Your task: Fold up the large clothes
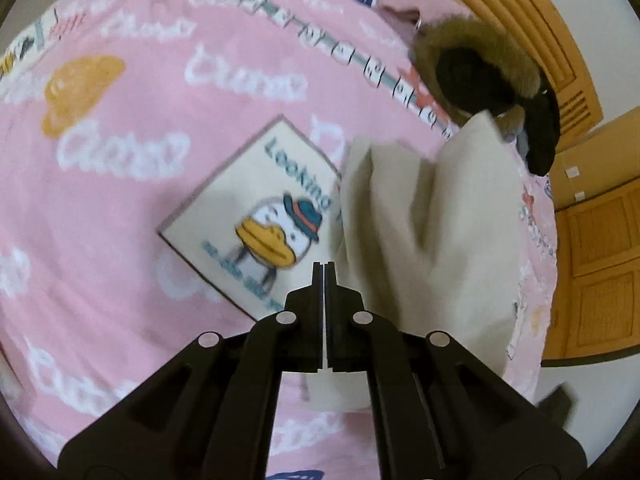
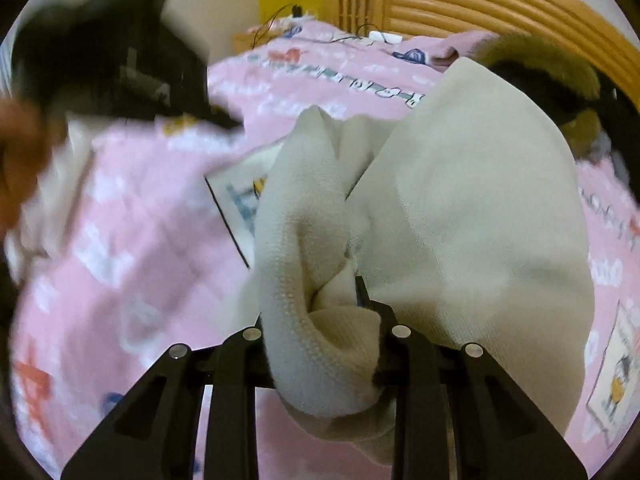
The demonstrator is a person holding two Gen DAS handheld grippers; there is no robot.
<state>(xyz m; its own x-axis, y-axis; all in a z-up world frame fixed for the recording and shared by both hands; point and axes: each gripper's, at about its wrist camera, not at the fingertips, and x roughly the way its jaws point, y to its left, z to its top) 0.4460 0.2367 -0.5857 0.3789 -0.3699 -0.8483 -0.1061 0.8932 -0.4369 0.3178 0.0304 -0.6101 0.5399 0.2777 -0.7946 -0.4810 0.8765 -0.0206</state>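
Note:
A cream fleece garment (image 2: 460, 208) lies bunched on a pink printed bedspread (image 1: 120, 200). My right gripper (image 2: 340, 292) is shut on a thick fold of it. The cloth wraps over the left finger and hides it, and only the right fingertip (image 2: 360, 284) shows. My left gripper (image 1: 324, 270) hovers over the bedspread just left of the garment (image 1: 432, 220), jaws pressed together with nothing showing at the tips. A cream patch shows under its frame. In the right wrist view the left gripper (image 2: 224, 118) is a dark blur at upper left, held by a hand (image 2: 20, 160).
A dark jacket with a brown fur-trimmed hood (image 1: 480, 64) lies at the head of the bed, against the wooden headboard (image 1: 540, 20). A wooden cabinet (image 1: 592, 260) stands beside the bed. Cables and a white charger (image 2: 384, 36) rest near the headboard. A duck picture panel (image 1: 260, 220) is printed on the bedspread.

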